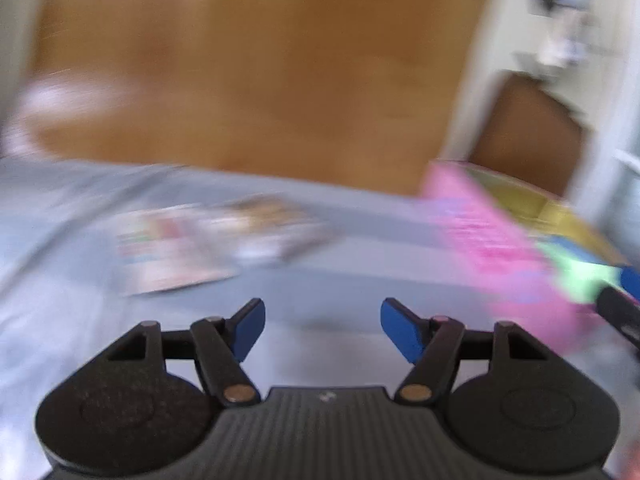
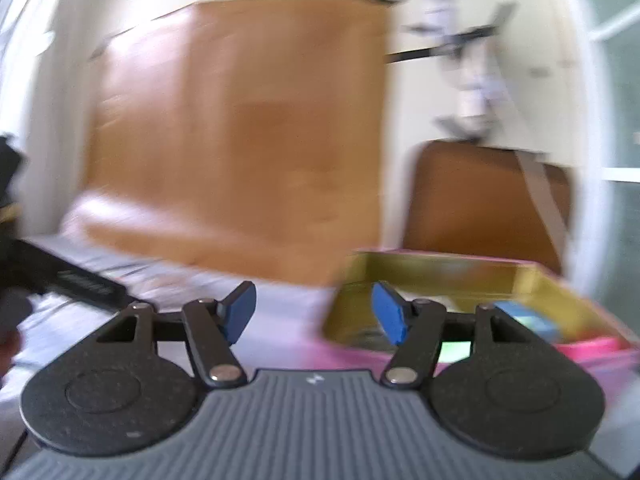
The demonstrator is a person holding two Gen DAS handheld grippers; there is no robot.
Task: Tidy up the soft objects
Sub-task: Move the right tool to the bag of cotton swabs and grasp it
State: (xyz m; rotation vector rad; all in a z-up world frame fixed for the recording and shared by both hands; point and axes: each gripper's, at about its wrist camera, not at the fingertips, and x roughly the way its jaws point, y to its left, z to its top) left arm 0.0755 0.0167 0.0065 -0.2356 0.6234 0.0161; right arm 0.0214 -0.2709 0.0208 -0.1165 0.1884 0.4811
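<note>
Jaws spread and empty on both grippers, right gripper [image 2: 314, 312] poised by the pink box [image 2: 460, 280], ready for soft toys!

bed [image 1: 60, 200] in front of headboard [image 1: 248, 72]. flat printed item [image 1: 200, 240] lies on bed, left of box [image 1: 492, 240]. box sits at bed's right side; small items [image 2: 528, 320] inside it. chair [image 2: 480, 196] behind box.
</note>
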